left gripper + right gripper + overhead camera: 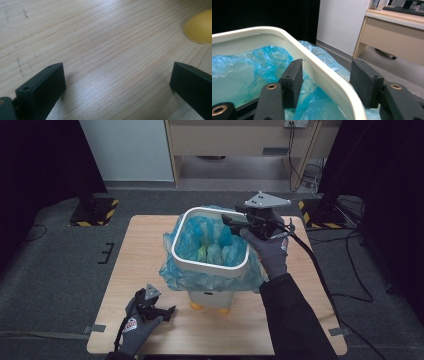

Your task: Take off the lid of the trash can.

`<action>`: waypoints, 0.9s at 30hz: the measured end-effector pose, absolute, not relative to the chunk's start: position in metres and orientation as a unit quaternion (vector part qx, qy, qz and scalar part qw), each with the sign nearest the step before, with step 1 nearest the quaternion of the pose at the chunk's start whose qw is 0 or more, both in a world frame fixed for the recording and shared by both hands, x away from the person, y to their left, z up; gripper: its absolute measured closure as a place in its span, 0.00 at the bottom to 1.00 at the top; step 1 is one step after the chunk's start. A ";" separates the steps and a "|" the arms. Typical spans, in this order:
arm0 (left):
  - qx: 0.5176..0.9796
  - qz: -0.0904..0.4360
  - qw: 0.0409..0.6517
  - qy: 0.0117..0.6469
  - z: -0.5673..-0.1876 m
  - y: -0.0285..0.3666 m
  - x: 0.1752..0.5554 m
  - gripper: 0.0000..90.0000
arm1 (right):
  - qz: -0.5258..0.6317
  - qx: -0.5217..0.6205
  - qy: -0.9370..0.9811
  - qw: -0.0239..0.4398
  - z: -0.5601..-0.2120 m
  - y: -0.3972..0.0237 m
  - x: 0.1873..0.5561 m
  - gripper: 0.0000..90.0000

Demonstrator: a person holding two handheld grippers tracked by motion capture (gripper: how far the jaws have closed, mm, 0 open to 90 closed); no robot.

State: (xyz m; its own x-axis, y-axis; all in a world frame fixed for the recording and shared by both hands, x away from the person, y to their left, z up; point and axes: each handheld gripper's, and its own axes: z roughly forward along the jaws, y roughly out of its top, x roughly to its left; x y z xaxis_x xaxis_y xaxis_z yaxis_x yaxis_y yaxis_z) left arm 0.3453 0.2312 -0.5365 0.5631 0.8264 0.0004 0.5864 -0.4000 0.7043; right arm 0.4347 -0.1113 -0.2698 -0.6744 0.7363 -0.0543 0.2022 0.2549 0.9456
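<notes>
The left claw (167, 310) rests spread and empty on the surface (125, 270), near the bin's yellow foot (198, 27). At mid-surface stands the white bin (210, 262) lined with a blue bag (210, 245). The right claw (325, 80) straddles the bin's far-right rim, spread, pads not yet pressing

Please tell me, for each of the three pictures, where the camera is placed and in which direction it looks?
High view: above the near table edge, looking forward and down on the white plastic bin lined with a blue plastic bag; both gloved hands show.
Left gripper view: on the left gripper, looking down at the pale wooden table; two black jaws apart.
Right gripper view: on the right gripper, facing the bin rim between its jaws.
Shared: bin and bag.
</notes>
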 end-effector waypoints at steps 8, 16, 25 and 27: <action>0.817 0.178 0.337 0.432 -0.537 0.231 0.345 0.00 | 0.515 0.311 0.756 0.259 -0.272 -0.110 0.436 0.62; 0.817 0.178 0.337 0.432 -0.537 0.231 0.345 0.00 | 0.514 0.314 0.757 0.252 -0.271 -0.111 0.436 0.67; 0.818 0.178 0.337 0.432 -0.537 0.231 0.345 0.00 | 0.529 0.315 0.750 0.241 -0.266 -0.116 0.436 0.68; 0.817 0.178 0.337 0.432 -0.537 0.231 0.345 0.00 | 0.532 0.316 0.748 0.241 -0.265 -0.117 0.435 0.68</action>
